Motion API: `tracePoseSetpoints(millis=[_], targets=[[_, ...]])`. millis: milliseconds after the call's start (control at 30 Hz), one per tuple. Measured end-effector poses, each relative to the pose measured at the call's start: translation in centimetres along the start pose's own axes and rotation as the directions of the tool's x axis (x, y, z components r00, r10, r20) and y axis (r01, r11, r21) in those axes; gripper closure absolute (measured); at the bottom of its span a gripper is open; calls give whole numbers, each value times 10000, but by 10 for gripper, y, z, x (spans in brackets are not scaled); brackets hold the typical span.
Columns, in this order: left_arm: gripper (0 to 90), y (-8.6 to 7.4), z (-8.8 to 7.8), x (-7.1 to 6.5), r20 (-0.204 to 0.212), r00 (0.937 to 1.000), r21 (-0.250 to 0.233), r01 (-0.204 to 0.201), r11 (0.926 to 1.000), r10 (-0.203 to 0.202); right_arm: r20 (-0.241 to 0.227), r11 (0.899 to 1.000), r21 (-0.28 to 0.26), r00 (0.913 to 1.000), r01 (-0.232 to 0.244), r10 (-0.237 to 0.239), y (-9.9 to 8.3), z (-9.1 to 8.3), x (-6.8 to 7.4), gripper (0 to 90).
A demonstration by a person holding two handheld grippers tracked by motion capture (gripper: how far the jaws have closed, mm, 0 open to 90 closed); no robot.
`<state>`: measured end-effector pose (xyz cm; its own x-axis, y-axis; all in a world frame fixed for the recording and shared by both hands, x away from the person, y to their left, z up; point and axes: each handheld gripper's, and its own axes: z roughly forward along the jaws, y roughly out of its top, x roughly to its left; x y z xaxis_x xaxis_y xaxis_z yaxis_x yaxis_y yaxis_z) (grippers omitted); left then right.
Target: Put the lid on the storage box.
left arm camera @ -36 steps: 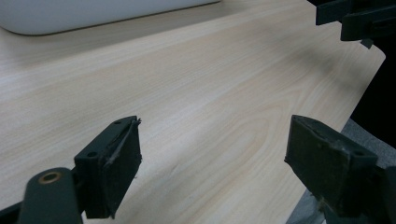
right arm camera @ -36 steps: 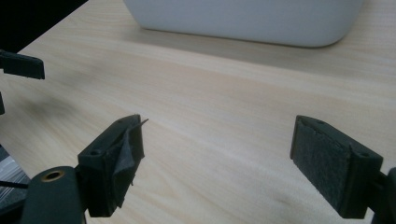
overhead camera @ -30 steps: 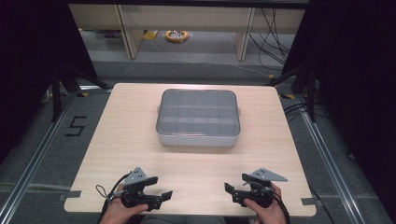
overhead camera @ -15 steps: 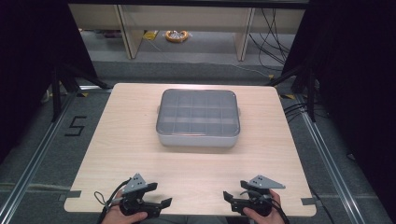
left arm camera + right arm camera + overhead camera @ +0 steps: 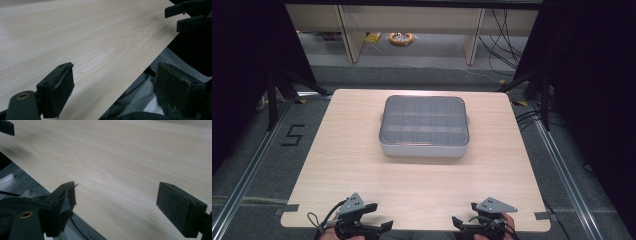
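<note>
My left gripper (image 5: pixel 379 226) hangs over the near edge of the table (image 5: pixel 337 165), its jaws spread wide with nothing between them; they have just been opening a little further. In the left gripper view (image 5: pixel 113 92) the pale wood runs under one pad while the other pad hangs past the table's edge, above grey cloth. My right gripper (image 5: pixel 460 223) sits at the same near edge, well apart from the left, its jaws also parted and empty. In the right gripper view (image 5: pixel 116 211) bare wood shows between the two pads. Both grippers point inward, toward each other. Farther off, near the middle of the table, rests the grey lidded box (image 5: pixel 424 126), its compartments showing through the lid. Neither gripper touches the box.
</note>
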<state>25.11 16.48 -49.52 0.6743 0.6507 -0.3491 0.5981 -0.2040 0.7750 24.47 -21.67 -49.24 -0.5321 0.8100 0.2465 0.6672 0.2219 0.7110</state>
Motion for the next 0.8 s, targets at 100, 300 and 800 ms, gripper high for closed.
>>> tracePoseSetpoints(millis=[100,300,800], targets=[[152,-2,-3,0,-34,10000,47,0,10000,0,102,9995,-114,9995,285,-284,-3,0,-2,167],[152,-1,-3,2,-83,9999,103,-128,9999,129,143,9991,-56,9990,414,-413,-4,0,-5,166],[152,-1,-2,2,13,10000,173,42,9998,-42,101,9996,54,9995,289,-290,-4,2,-9,168]])
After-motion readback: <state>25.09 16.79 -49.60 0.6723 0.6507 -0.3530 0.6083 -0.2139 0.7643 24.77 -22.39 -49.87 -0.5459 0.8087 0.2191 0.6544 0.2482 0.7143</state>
